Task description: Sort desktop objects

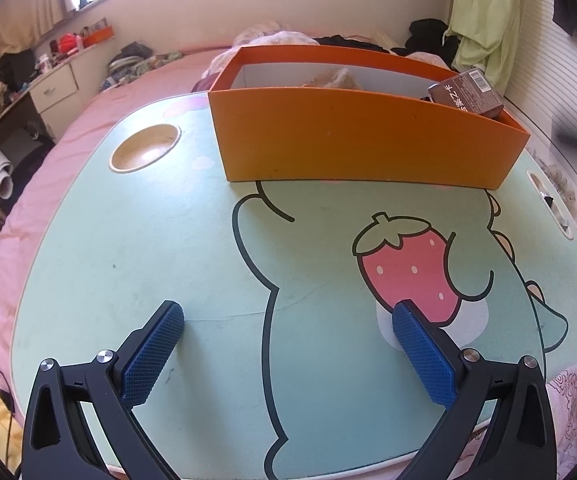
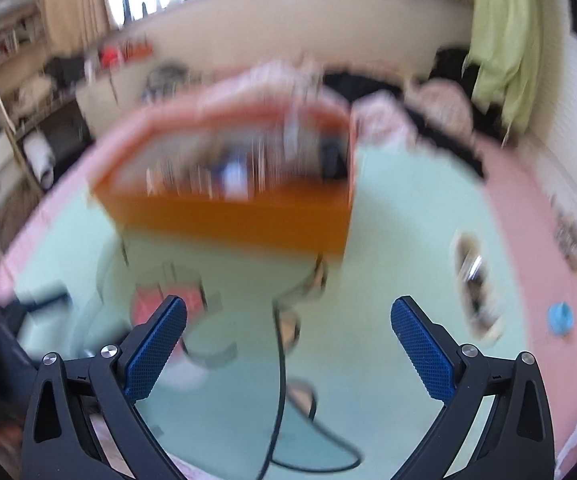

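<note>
Both my claws are spread wide with nothing in them. Left gripper (image 1: 288,312) hangs over the near edge of the cartoon lap table (image 1: 128,248). The orange box (image 1: 360,140) sits at the far edge, a brown packet (image 1: 466,94) poking out its right end. Right gripper (image 2: 288,312) view is all blur, but the box (image 2: 232,220) shows there too.

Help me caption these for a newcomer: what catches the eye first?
The orange box stands out, sitting at the far side of the green cartoon table, with a brown packet poking out at its right end. A pink strawberry is printed in front of it. Both the left gripper and the right gripper are open and empty.
</note>
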{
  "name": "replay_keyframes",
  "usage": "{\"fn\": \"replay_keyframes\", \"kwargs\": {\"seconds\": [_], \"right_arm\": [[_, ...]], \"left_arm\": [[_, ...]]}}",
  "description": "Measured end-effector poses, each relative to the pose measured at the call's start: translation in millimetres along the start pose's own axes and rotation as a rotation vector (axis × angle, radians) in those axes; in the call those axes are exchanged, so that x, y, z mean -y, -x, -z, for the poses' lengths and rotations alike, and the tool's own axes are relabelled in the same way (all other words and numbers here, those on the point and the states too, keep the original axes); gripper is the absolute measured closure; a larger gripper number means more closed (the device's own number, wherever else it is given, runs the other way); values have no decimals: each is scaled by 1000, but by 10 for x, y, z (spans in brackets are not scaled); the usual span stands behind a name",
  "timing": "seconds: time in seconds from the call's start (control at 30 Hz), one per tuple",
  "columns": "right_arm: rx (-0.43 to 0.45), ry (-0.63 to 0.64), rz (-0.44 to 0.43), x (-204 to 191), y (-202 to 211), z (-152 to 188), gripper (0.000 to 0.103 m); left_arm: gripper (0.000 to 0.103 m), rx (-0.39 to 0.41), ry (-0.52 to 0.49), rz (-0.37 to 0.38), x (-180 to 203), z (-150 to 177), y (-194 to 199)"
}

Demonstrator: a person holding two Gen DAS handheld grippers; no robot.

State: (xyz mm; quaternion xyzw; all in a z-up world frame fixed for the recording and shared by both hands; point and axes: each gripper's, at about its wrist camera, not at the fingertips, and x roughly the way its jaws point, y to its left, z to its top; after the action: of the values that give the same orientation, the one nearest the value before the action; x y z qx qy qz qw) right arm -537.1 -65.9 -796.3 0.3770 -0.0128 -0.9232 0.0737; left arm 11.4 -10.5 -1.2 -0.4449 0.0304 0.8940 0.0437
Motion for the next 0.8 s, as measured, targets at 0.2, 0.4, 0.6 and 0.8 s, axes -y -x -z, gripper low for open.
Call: {"fn": "replay_keyframes", "kwargs": {"seconds": [0.2,0.4,0.6,0.8], "right_arm": [[-2,29,-33,-36,27,-781,23],[-149,98,50,-274,-576,-830,65],[-201,1,-133,-188,-608,-820,103],[-106,4,-60,-207,-254,-955,86]], "left_arm": [[0,3,-1,2,-25,0,-6],[0,2,-1,2,-24,0,-5],[0,2,-1,2,-23,1,-5],[0,3,-1,3,-23,1,-4]]}}
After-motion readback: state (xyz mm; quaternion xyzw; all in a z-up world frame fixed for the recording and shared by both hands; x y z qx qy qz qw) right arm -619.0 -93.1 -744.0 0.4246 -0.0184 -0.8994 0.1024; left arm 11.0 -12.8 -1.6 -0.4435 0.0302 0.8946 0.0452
